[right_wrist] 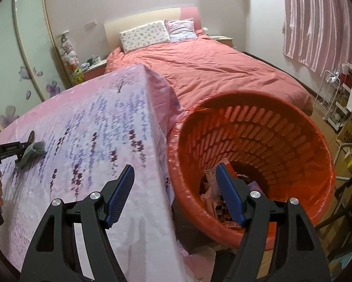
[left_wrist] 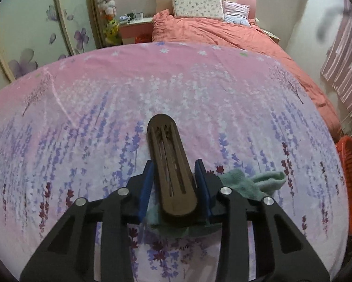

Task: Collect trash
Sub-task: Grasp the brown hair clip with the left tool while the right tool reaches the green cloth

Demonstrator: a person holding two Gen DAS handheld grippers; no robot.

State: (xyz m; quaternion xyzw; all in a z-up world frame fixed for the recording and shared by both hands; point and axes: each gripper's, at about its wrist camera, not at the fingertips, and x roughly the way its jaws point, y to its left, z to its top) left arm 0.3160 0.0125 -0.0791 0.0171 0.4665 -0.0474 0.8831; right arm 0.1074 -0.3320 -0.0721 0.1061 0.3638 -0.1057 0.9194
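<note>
While the left gripper (left_wrist: 174,183) pinches a brown slotted oblong piece (left_wrist: 170,162) between its blue pads, that piece points forward along the fingers, its rounded tip out over the tabletop (left_wrist: 176,89). Its jaws are drawn in against the two long sides of the piece. Under and just to the right of it lies a crumpled green cloth (left_wrist: 253,183), resting on the flowered pink-and-lavender cover of the tabletop; part of the cloth shows below the piece as well, and whether the pads also catch it cannot be told. In the right wrist view the same cloth (right_wrist: 33,152) sits far to the left, at the tip of the left gripper (right_wrist: 23,149).

The right gripper (right_wrist: 176,193) hangs past the tabletop's right edge with its jaws spread wide and nothing between them — one blue pad over the cover's edge (right_wrist: 150,141), the other over the mouth of an orange slotted basket (right_wrist: 258,122). The basket stands just beside the tabletop, lined with a red bag, and crumpled paper and wrappers (right_wrist: 213,195) lie at its bottom.

Beyond the tabletop is a bed (right_wrist: 211,70) under a salmon quilt, with two pillows (right_wrist: 157,34) at the headboard — a striped curtain (right_wrist: 322,23) hangs on the right wall.
</note>
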